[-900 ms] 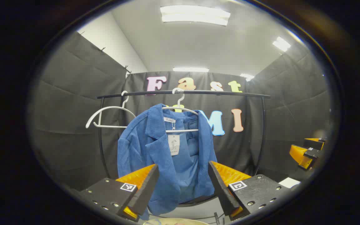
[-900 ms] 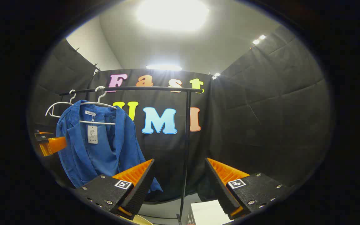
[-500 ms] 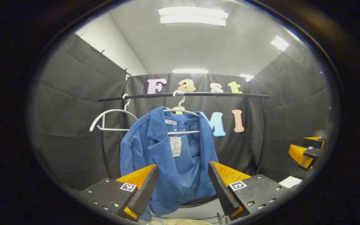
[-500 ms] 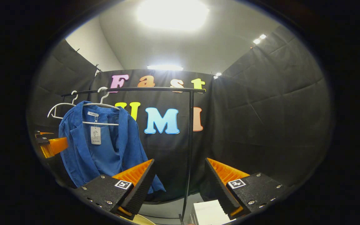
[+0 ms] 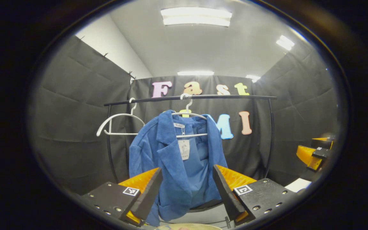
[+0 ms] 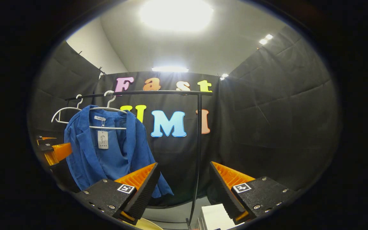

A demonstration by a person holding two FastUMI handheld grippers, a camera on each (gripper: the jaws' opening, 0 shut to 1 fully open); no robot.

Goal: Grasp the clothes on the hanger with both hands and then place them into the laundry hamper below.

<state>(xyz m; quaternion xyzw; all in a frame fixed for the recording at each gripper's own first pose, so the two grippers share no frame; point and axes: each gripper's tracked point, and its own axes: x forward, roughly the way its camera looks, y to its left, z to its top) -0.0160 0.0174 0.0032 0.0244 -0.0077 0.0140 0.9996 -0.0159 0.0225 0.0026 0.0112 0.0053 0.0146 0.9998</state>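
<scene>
Garment: a blue jacket [image 5: 177, 166] is seen hung on a white hanger [image 5: 188, 115] from the black rail [image 5: 190, 97], still draped over both shoulders, open at the front, with a tag at the collar
Hamper: a pale rim [image 5: 187, 226] is glimpsed at the bottom edge of the left gripper view, below the jacket; it is judged to be the laundry hamper, though too little is shown to be sure
Left gripper: the left gripper [image 5: 187, 188] is held with its jaws apart and nothing between them; it is lined up on the jacket's lower front but not yet touching
Right gripper: the right gripper [image 6: 184, 188] is also held apart and empty, aimed to the right of the jacket, toward the rack's upright post [image 6: 197, 153]
Stage: judged as the approach, with no grasp made
Risk 1: if cloth is pulled straight down, the hanger could be dragged off the rail with it
Risk 2: if only 1 thin layer is pinched, the jacket could slip free, since the fabric hangs loose
Risk 3: the right gripper could strike the post if swung across toward the jacket without being drawn clear
Neighbour: a 2nd, bare hanger [image 5: 120, 123] is hung just beside the jacket's left shoulder and could be snagged
Open room: free space is seen in front of the jacket, between the 2 grippers
Edges: the rack's uprights and the cloth wall close in both sides
</scene>
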